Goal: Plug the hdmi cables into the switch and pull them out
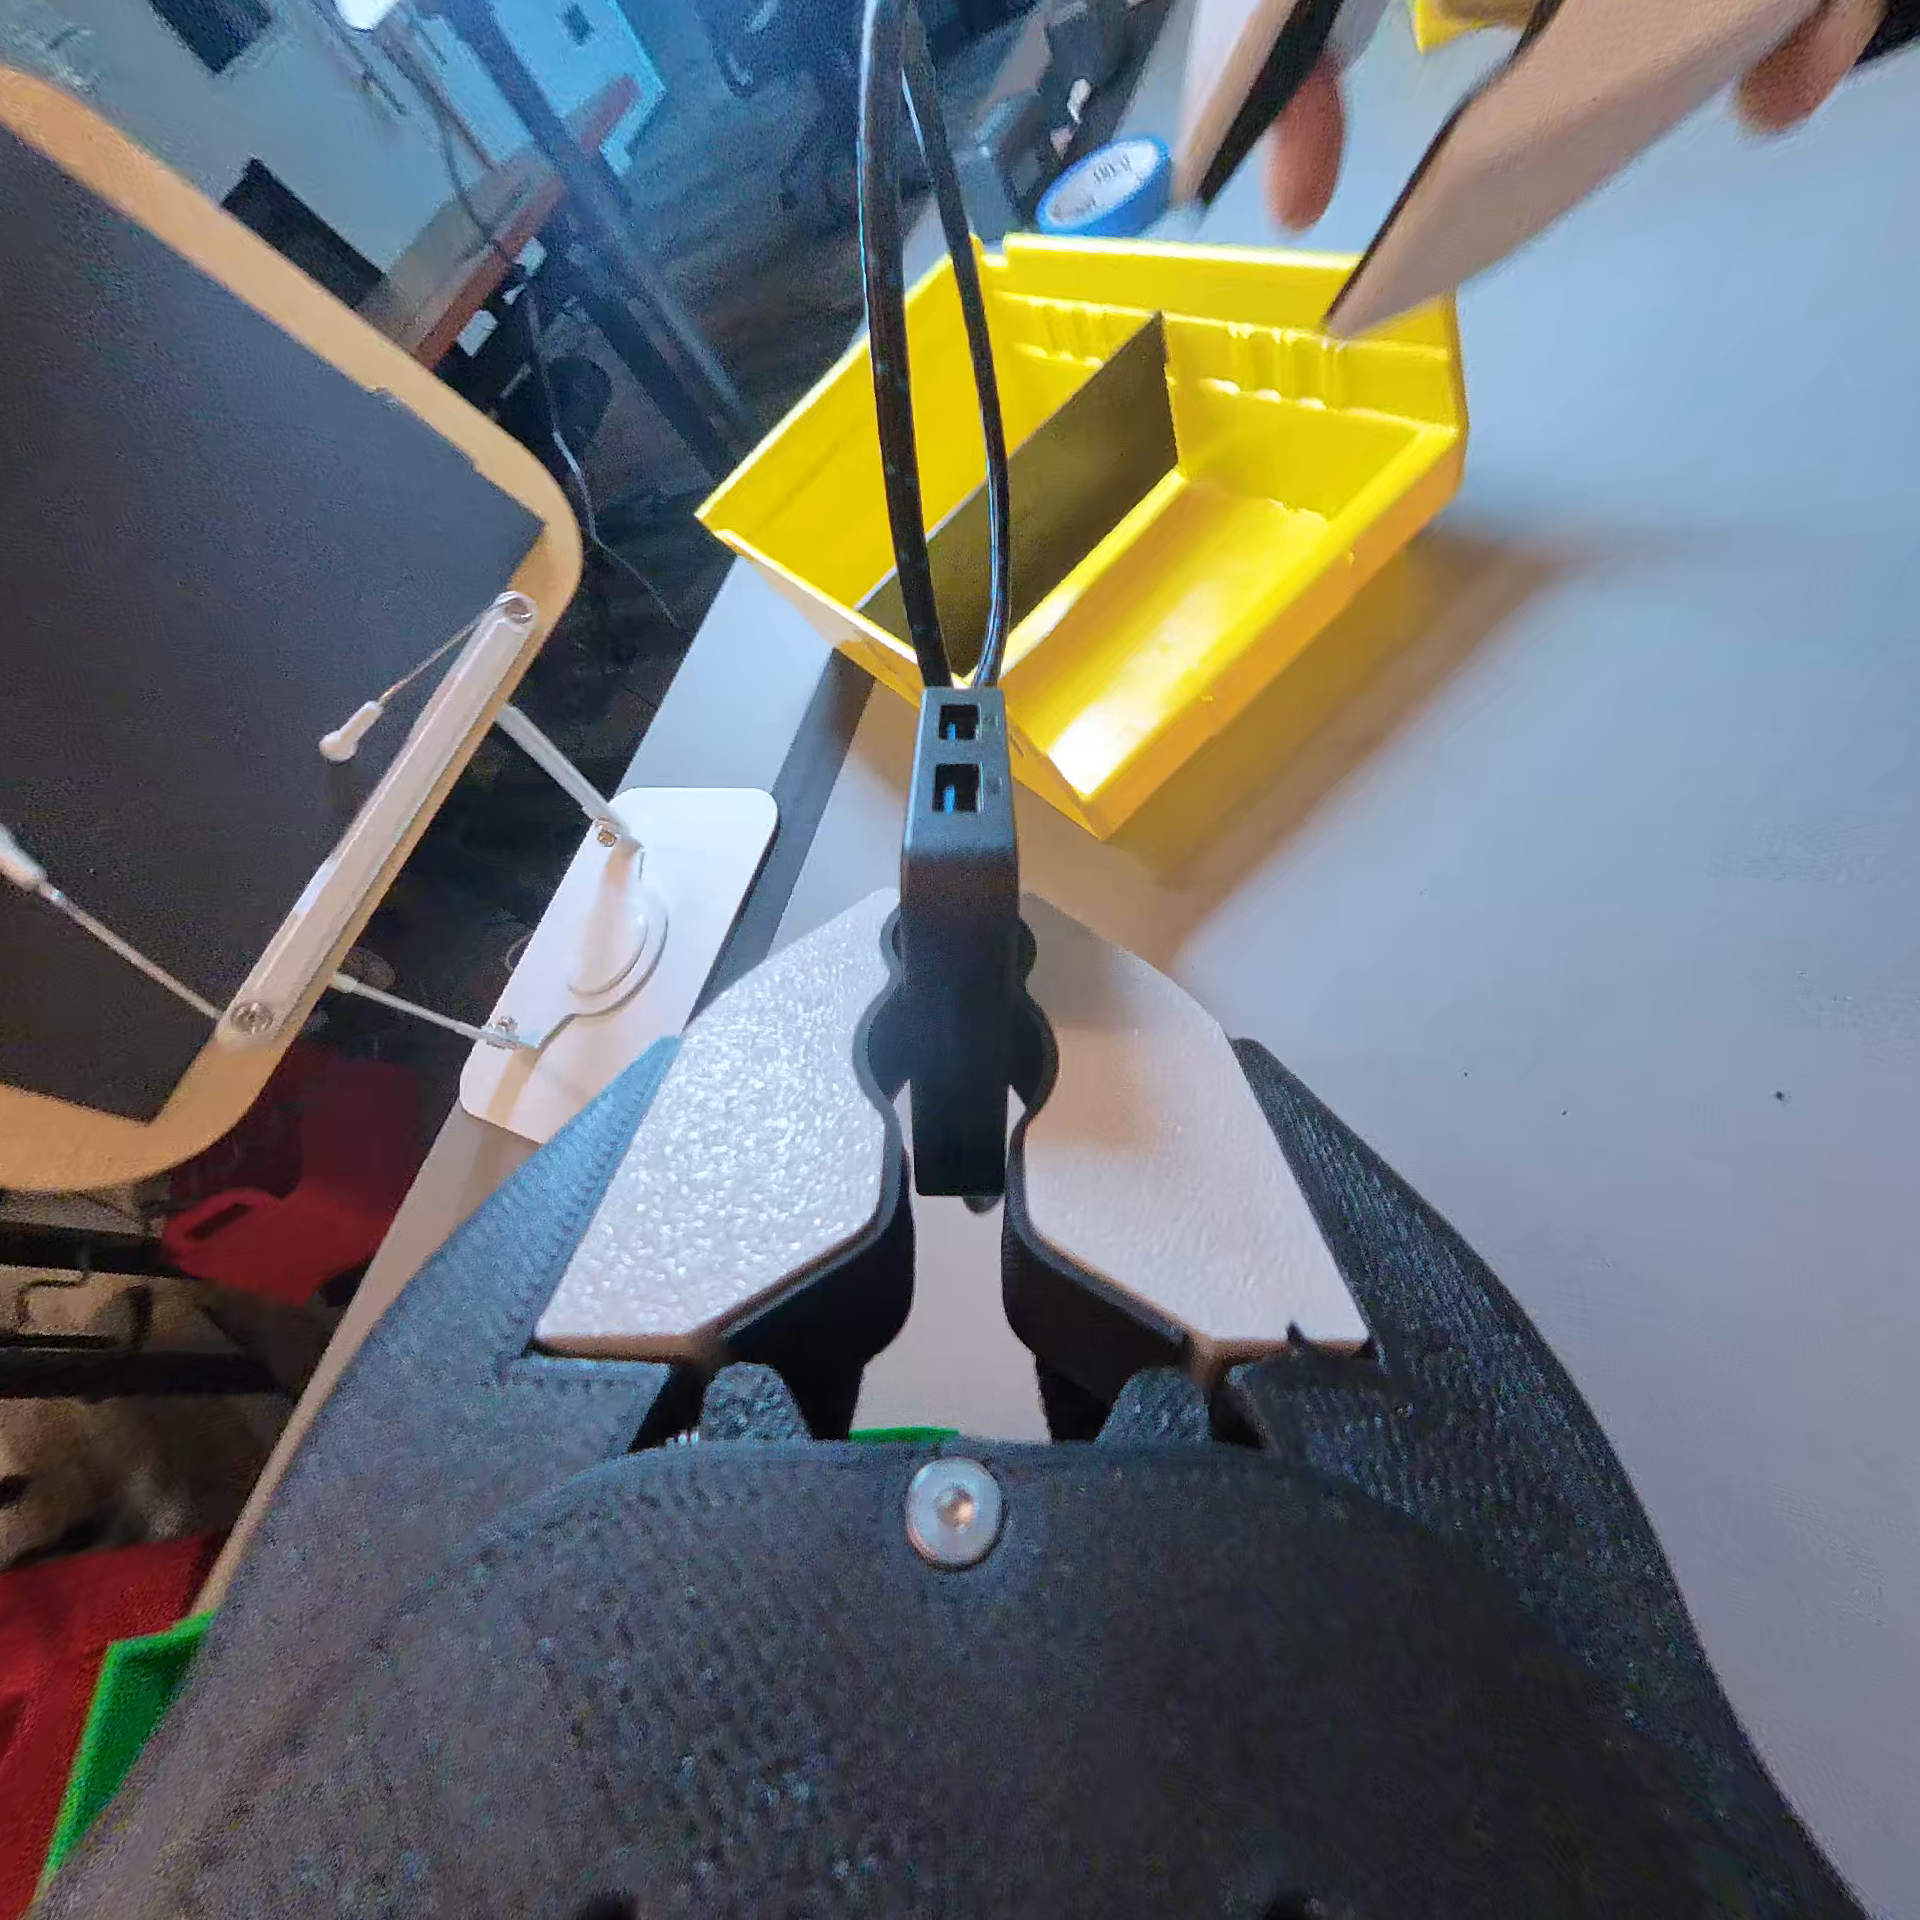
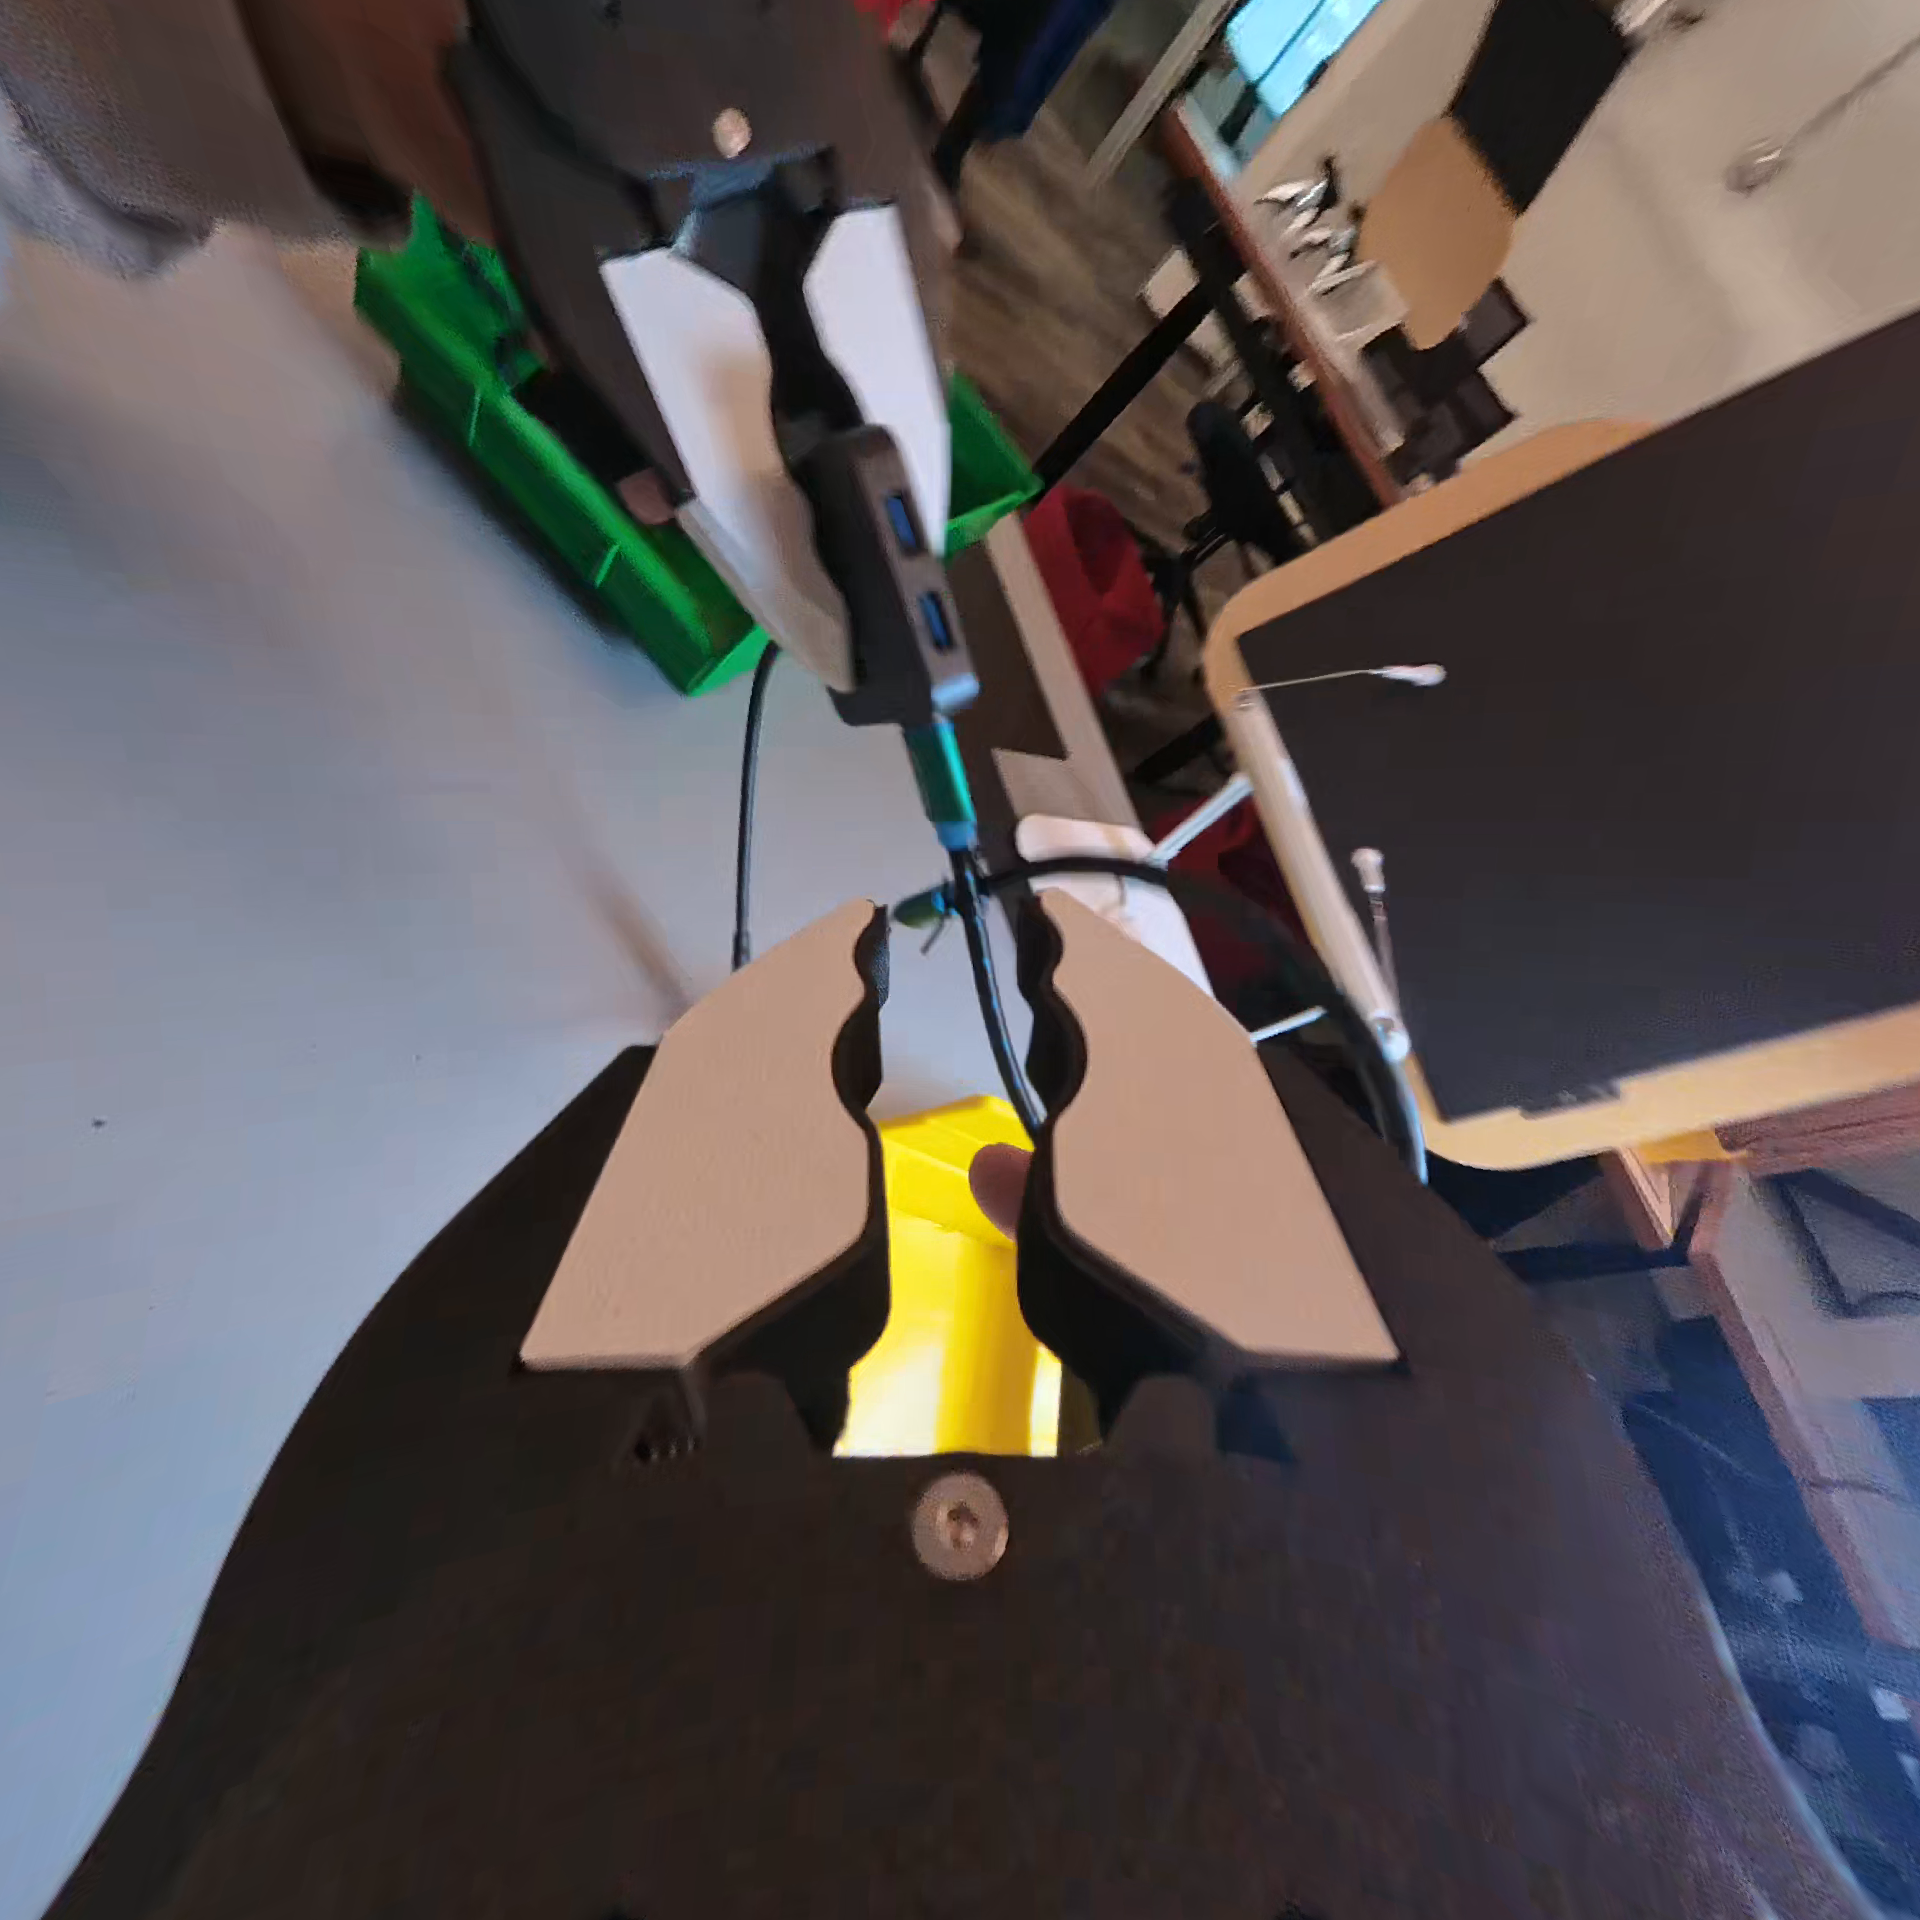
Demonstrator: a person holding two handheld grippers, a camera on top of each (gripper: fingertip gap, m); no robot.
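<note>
My left gripper (image 1: pixel 961 914) is shut on a small black switch (image 1: pixel 956 831) and holds it above the table's edge. Two black cables (image 1: pixel 896 416) rise from its far end. In the right wrist view the switch (image 2: pixel 894 582) shows two blue ports, with a teal plug (image 2: pixel 940 779) seated in its end. My right gripper (image 2: pixel 956 914) is open. A black cable (image 2: pixel 992 1008) runs through the gap between its fingers, close to the right one. The right gripper's fingers (image 1: pixel 1507 177) show at the top right of the left wrist view.
A yellow bin (image 1: pixel 1299 499) with a dark divider stands on the grey table (image 1: pixel 1558 935) beyond the switch. A green bin (image 2: pixel 582 499) sits behind the left gripper. A black wood-rimmed board (image 1: pixel 208 571) on a stand leans at the table's side. A blue tape roll (image 1: pixel 1107 187) lies farther back. My right fingertips sit around 10 cm from my left ones.
</note>
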